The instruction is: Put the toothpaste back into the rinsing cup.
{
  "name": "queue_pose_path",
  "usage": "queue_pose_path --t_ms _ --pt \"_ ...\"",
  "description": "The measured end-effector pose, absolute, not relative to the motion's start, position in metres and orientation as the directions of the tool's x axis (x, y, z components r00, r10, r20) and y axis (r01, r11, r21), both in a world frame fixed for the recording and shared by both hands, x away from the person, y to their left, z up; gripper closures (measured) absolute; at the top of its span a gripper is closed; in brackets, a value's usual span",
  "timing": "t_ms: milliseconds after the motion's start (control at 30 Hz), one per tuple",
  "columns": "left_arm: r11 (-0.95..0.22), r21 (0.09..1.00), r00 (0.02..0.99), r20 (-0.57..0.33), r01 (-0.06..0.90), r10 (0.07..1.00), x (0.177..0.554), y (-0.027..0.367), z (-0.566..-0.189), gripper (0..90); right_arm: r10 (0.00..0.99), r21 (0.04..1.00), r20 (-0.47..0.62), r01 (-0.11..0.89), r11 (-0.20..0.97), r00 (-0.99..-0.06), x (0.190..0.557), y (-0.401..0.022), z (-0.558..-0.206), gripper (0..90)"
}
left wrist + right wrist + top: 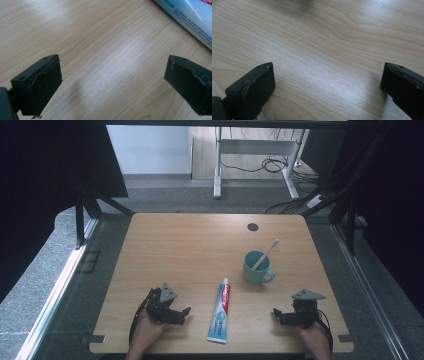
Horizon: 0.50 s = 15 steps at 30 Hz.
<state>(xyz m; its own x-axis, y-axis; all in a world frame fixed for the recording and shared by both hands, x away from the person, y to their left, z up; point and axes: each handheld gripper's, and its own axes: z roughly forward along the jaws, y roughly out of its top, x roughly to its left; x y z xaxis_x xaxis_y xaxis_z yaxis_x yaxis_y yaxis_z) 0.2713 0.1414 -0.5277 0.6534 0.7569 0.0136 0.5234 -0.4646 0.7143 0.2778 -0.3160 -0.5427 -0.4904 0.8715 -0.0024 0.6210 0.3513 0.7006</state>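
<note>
Both claws, left claw (181,314) and right claw (280,315), rest gaping near the table's (190,245) front edge, flanking a toothpaste tube (220,311).

Wooden table (200,250), grey floor (60,285), white desk legs (218,170), tangled cables (272,165) behind

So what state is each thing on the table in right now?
Left hand-held gripper: open, holding nothing.
Right hand-held gripper: open, holding nothing.
Toothpaste: lying flat between the grippers, cap end away from the person.
Mug: upright, handle toward the person's right.
Toothbrush: standing tilted in the mug, bristles up.
</note>
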Motion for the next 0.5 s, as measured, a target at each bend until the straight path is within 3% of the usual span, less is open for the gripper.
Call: queue_pose_path --t_ms 500 --pt "-0.498 0.681 0.672 0.013 0.536 0.740 0.269 0.137 -0.536 0.6 0.861 0.681 0.023 0.638 0.359 -0.508 0.277 -0.309 -0.530 0.0"
